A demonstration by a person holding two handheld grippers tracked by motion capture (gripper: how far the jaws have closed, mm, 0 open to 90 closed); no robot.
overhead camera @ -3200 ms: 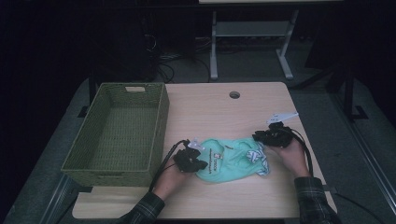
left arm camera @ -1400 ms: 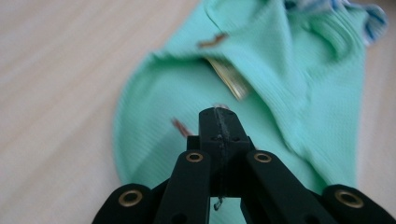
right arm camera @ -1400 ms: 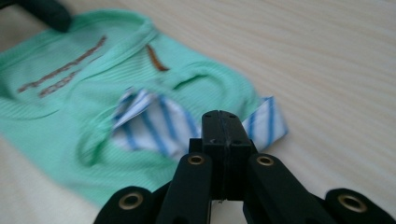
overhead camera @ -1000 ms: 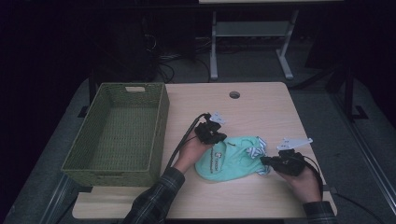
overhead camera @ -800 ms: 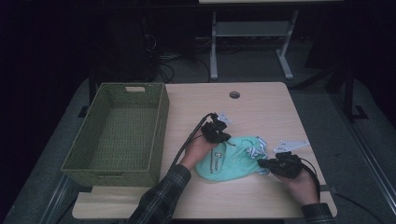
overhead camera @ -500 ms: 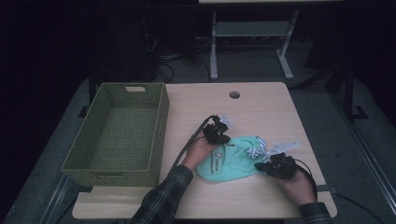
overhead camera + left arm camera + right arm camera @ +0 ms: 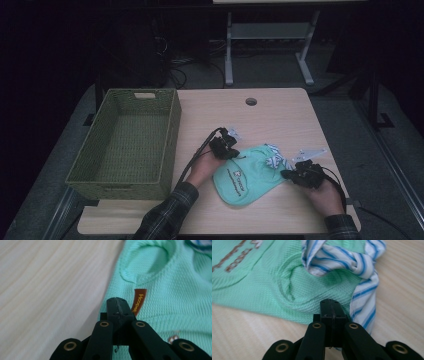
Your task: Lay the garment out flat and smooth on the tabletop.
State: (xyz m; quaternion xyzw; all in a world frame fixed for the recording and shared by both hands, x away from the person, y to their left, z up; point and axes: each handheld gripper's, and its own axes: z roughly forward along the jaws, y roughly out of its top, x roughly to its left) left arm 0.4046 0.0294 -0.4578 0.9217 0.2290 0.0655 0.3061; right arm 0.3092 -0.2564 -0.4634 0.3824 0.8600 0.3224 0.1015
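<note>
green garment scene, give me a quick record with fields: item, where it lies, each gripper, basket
item: mint green garment with blue-striped white lining and a brown label
where: flat on the wooden table, right of the basket
left gripper: jaws closed, at the garment's upper left edge
right gripper: jaws closed, at its right edge by the striped part
basket: green woven, nothing inside

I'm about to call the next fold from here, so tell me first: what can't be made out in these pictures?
- Whether the left gripper pinches any of the green garment: left gripper view, its own shut fingers cover the contact.
- Same for the right gripper at the garment's hem: right gripper view, fingers cover it.
- Full wording of the brown label: left gripper view, partly behind the fingers.
- Printed lettering on the garment: high view, too small.
</note>
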